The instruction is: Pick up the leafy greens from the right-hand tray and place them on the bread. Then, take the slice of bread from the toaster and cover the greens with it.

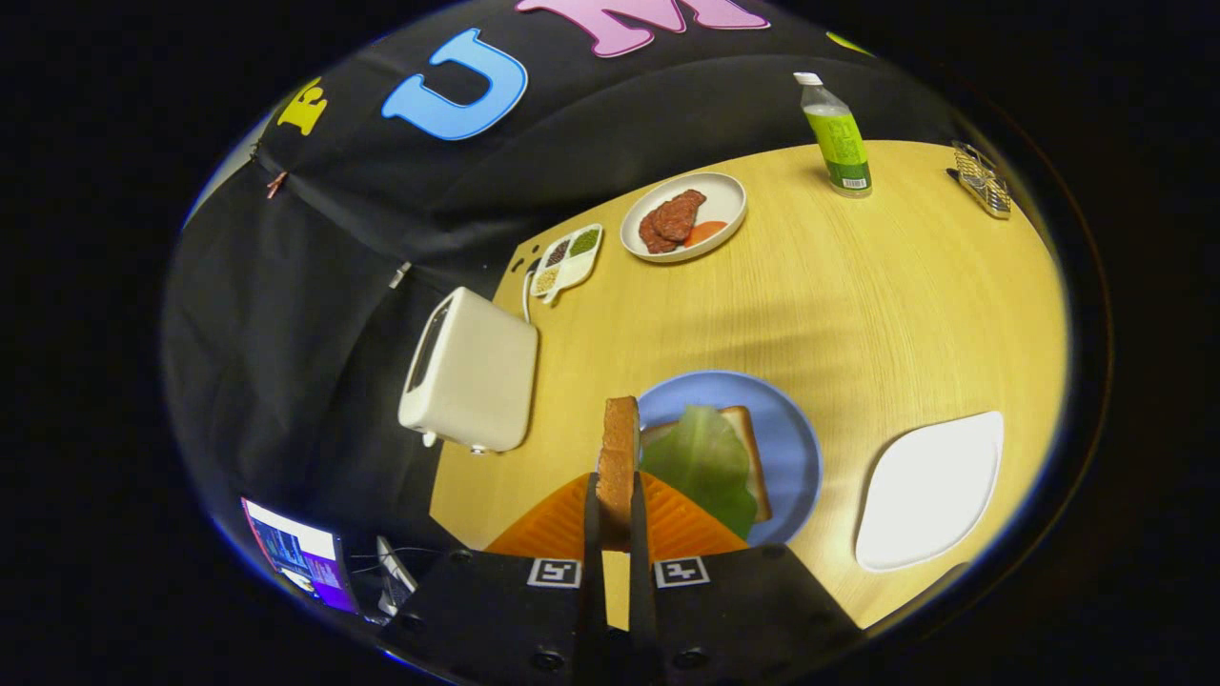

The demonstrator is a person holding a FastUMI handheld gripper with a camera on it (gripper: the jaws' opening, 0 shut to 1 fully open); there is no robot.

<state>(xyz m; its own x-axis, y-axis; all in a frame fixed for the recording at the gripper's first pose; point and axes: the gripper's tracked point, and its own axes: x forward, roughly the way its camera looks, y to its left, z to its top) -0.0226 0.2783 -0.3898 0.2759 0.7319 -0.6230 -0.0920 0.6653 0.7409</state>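
Now gripper [617, 534] clenches one bread slice [619, 457]; one lettuce leaf [703, 462] tops another slice [748, 448].

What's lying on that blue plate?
On the blue plate, a leafy green covers most of a bread slice. The gripper holds another slice edge-on.

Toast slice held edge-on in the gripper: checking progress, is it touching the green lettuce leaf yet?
Cannot tell. In the gripper view the toast slice overlaps the lettuce leaf edge, with no contact or gap plain; the gripper is shut on it.
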